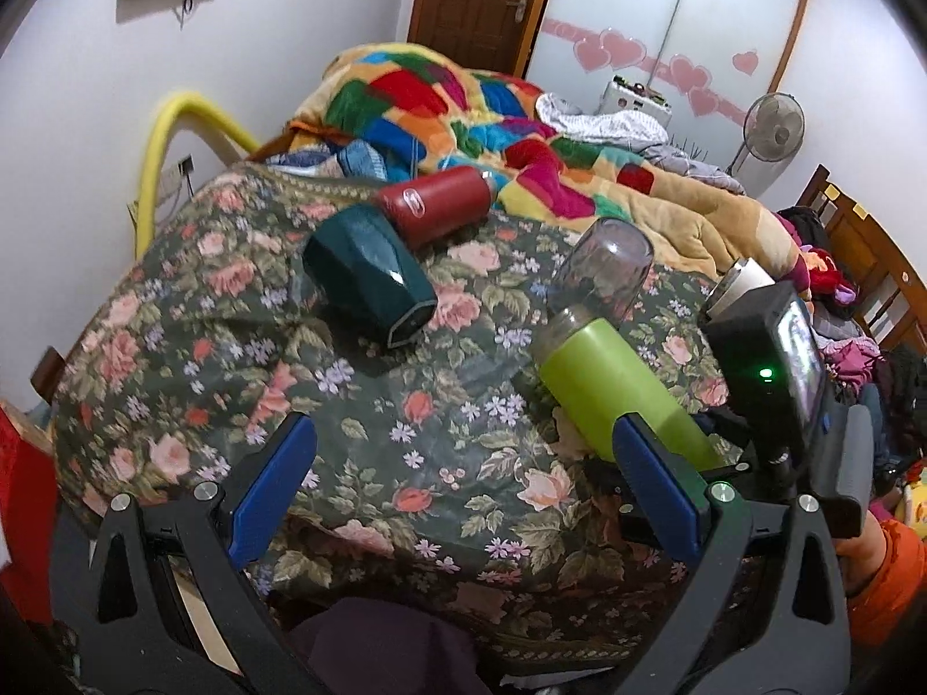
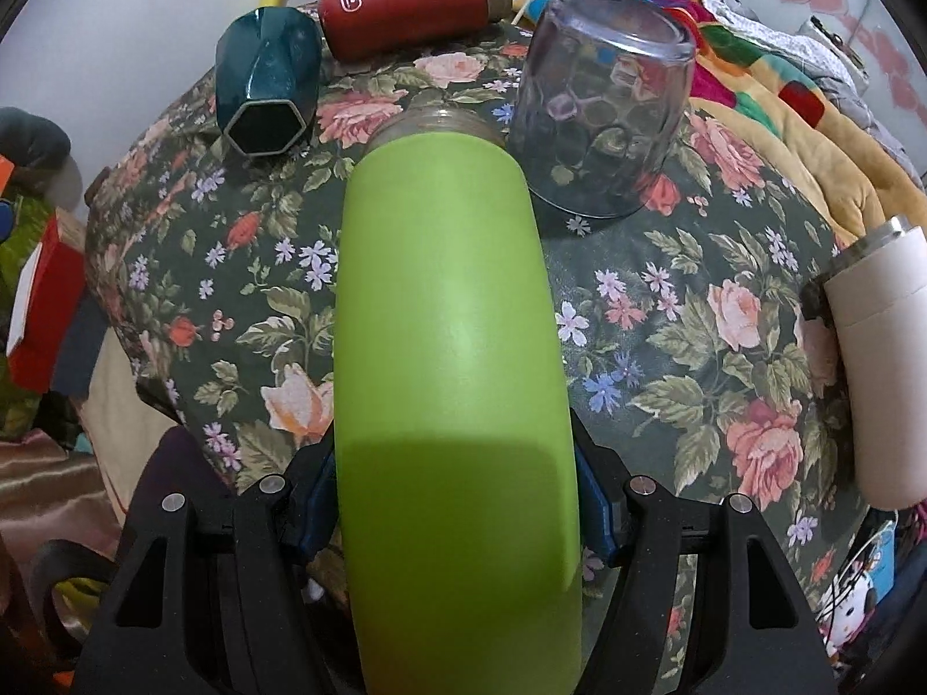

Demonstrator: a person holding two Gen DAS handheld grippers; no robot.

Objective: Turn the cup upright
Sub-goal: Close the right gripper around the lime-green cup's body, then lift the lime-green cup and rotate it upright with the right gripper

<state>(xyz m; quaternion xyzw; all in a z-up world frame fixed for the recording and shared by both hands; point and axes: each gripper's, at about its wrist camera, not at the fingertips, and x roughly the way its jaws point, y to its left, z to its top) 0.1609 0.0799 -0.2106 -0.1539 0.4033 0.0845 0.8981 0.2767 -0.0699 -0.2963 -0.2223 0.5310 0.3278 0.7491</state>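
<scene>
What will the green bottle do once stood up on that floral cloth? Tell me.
The green bottle is tall and narrow, so it probably tips easily on the soft, rumpled floral cloth. Its smooth round wall may slip or roll if released sideways. The right tool grips near its base, so it may swing.

Left gripper (image 1: 463,480): black angular frame, silver screws, blue pads (image 1: 272,486) lining the jaws. Right gripper (image 2: 457,515): same black frame, silver screws, blue pads. Orange sleeve (image 1: 886,573) right of left jaws.
</scene>
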